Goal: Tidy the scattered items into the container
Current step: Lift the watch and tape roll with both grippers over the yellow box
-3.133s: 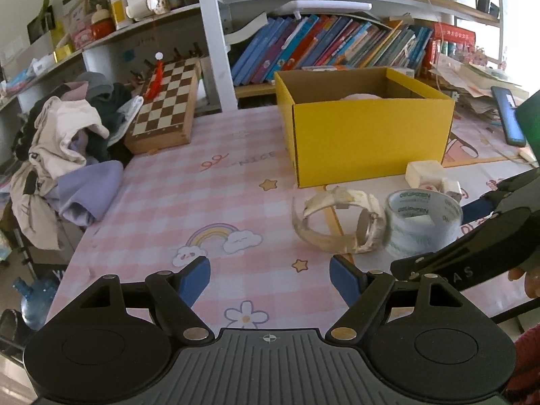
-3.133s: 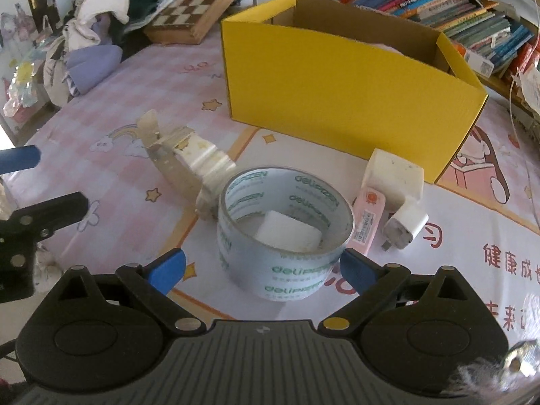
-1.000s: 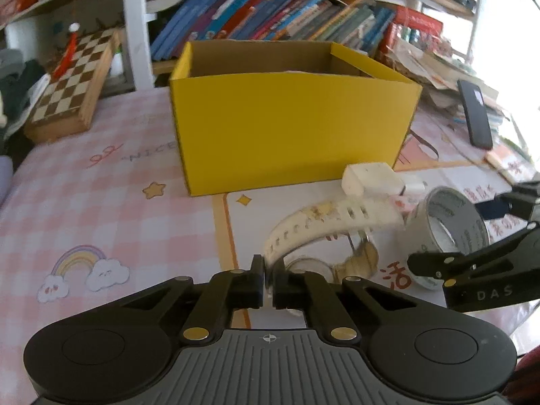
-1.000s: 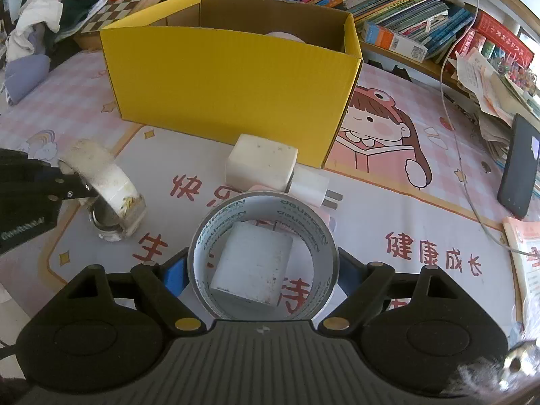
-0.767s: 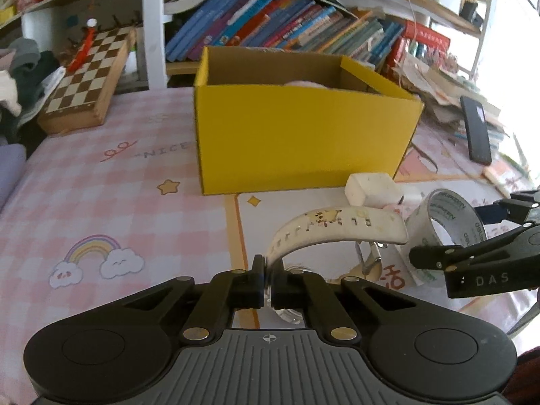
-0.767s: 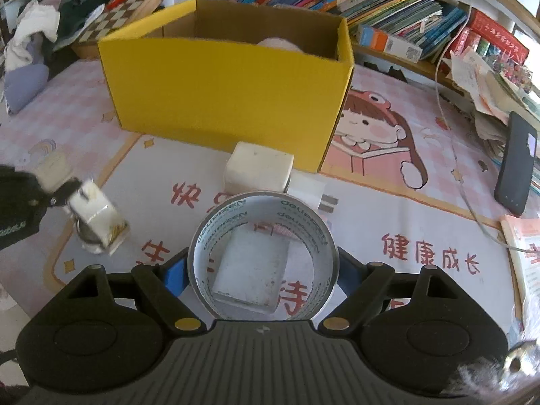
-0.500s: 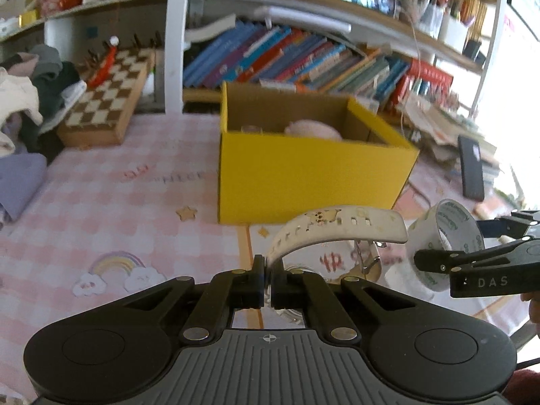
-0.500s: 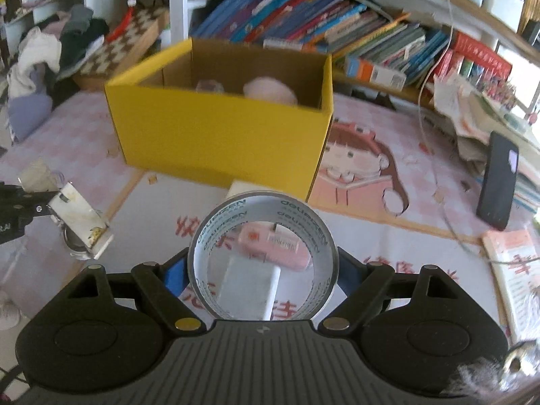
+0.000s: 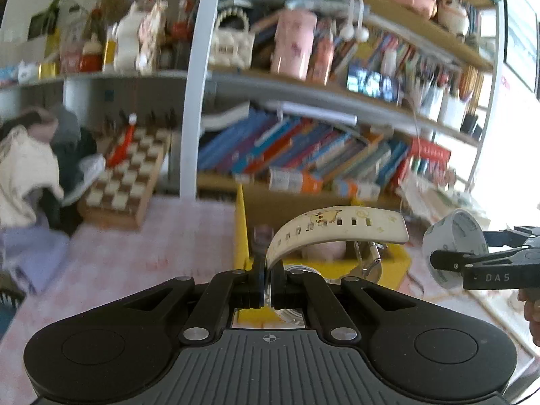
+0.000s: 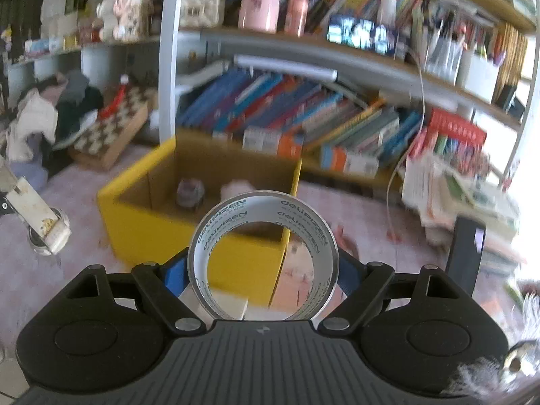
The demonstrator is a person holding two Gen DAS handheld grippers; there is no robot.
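above the yellow box (image 10: 202,236), i'm pinching the watch (image 9: 337,226) in my left fingers (image 9: 266,281), gripping the tape roll (image 10: 262,256) in my right fingers (image 10: 262,275); neither dropped in yet.

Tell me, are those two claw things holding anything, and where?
The left gripper pinches the white watch by its strap end. The right gripper clamps the tape roll across its outer sides.

Home study or bedroom: crowded bookshelf (image 10: 303,114) ahead of the tool, clothes pile (image 9: 30,168) and chessboard (image 9: 128,175) to its left, pink cartoon tablecloth (image 9: 135,253) beneath.
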